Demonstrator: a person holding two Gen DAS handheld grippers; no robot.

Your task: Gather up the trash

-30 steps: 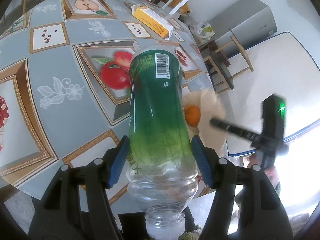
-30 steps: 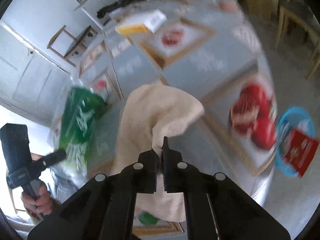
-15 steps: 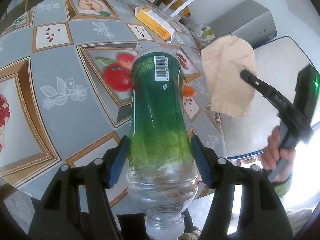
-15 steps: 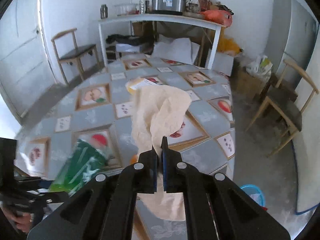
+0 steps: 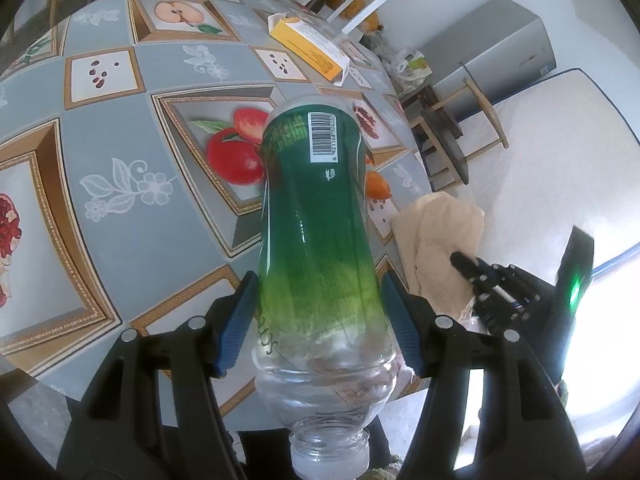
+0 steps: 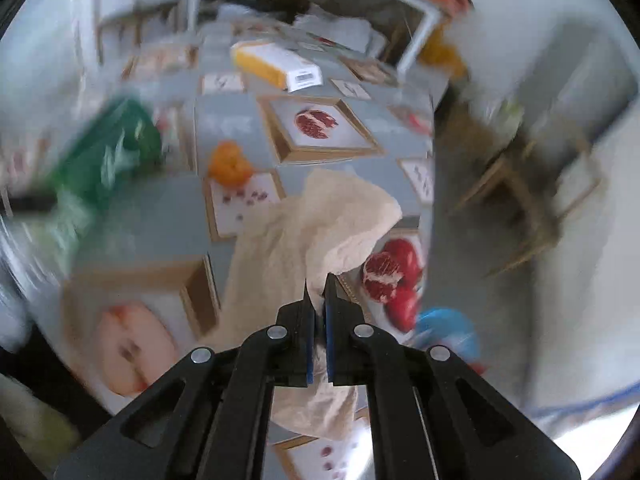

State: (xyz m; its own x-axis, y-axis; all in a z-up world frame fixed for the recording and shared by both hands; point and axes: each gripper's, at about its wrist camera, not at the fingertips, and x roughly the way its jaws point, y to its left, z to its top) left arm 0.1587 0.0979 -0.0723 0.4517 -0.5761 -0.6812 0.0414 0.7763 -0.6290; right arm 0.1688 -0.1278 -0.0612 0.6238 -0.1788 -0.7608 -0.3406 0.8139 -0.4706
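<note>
An empty plastic bottle with a green label (image 5: 320,220) is gripped in my left gripper (image 5: 320,316), neck toward the camera, held above the table's near edge. My right gripper (image 6: 318,284) is shut on a crumpled beige paper napkin (image 6: 304,232), which hangs in front of the fingers over the table's right side. The left wrist view shows the same napkin (image 5: 440,248) and right gripper (image 5: 464,260) just right of the bottle. The bottle (image 6: 108,152) appears blurred at the left in the right wrist view. An orange peel (image 6: 230,164) lies on the fruit-patterned tablecloth (image 5: 120,152).
A yellow and white carton (image 5: 308,48) lies farther back on the table. Wooden chairs (image 5: 452,132) and a grey cabinet (image 5: 492,60) stand to the right. A blue container (image 6: 448,332) sits on the floor beside the table edge.
The right gripper swung the napkin up off the table, then back down to the right of the bottle. The orange peel it covered is now exposed. The left gripper and bottle stayed still.
</note>
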